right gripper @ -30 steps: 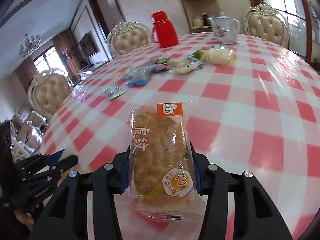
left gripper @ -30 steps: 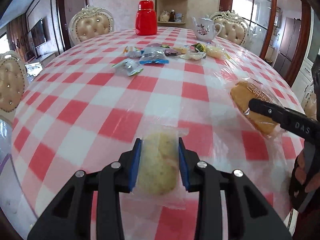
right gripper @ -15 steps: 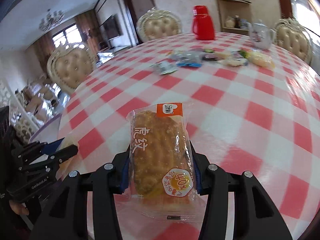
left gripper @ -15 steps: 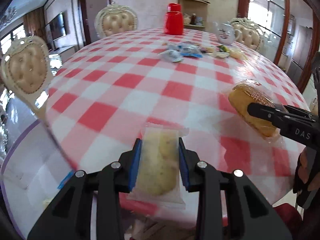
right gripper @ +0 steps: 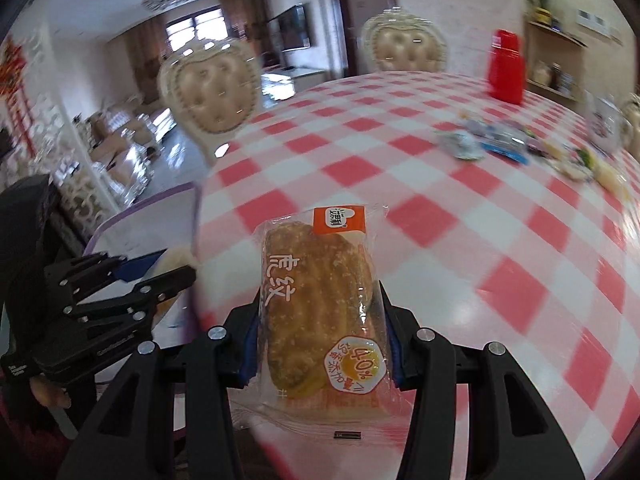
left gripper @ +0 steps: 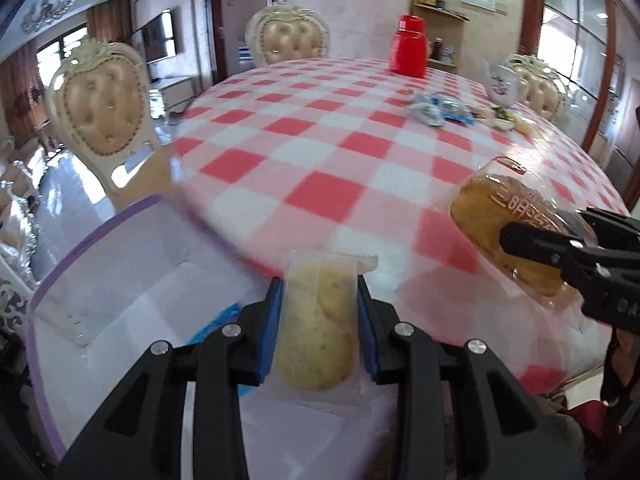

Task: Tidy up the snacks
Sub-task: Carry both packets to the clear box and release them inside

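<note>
L gripper (left gripper: 319, 320) fingers pinch pale cookie pack (left gripper: 316, 328) past desk (left gripper: 320, 160) edge over white bin (left gripper: 120, 280); R gripper (right gripper: 320, 344) pinches browned bread pack (right gripper: 320, 312).

The left gripper (left gripper: 319, 322) has its blue-padded jaws closed on a pale cookie packet (left gripper: 318, 328), held out past the table's near edge; the right gripper (right gripper: 320, 344) is clamped on a wrapped brown bread (right gripper: 320, 308) above the table's near edge; the two grippers sit side by side, apart.
</note>
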`<state>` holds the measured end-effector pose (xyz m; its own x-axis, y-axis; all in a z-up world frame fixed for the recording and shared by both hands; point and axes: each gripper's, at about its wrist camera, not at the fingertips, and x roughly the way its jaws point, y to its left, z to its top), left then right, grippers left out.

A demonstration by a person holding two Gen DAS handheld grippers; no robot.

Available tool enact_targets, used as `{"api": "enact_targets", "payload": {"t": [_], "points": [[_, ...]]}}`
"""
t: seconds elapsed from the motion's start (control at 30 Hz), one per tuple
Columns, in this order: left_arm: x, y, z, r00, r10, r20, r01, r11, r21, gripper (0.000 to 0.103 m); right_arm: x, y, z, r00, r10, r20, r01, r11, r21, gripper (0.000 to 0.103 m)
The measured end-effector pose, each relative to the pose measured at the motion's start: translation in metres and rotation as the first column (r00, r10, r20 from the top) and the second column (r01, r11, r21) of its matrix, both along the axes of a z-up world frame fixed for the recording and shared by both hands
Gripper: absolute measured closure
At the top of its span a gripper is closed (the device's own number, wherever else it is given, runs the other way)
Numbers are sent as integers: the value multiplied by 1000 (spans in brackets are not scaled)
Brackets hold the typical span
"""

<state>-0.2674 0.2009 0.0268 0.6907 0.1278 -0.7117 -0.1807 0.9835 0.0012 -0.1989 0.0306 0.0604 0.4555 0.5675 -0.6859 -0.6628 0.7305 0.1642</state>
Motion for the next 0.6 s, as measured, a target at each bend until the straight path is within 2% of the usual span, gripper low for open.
{"api": "enact_targets", "payload": {"t": [0.2, 0.3, 0.37, 0.47, 0.6], "points": [[-17, 51, -5, 994, 105, -19, -105, 994, -6, 68, -20, 64, -2, 989, 147, 10, -146, 988, -44, 55], [-24, 70, -1, 986, 165, -13, -165, 986, 40, 68, -31, 92, -4, 977, 213, 10, -211, 975, -65, 55], [-28, 82, 1, 984, 180, -13, -180, 984, 9, 68, -38, 110, -7, 967, 254, 9, -252, 964, -79, 55], [-33, 94, 4, 976, 218, -7, -218, 975, 44, 68, -45, 127, -11, 956, 293, 6, -291, 952, -95, 55], [-35, 108, 2, 969, 248, -18, -247, 968, 38, 68, -54, 143, -15, 943, 331, 0, -329, 937, -113, 55]]}}
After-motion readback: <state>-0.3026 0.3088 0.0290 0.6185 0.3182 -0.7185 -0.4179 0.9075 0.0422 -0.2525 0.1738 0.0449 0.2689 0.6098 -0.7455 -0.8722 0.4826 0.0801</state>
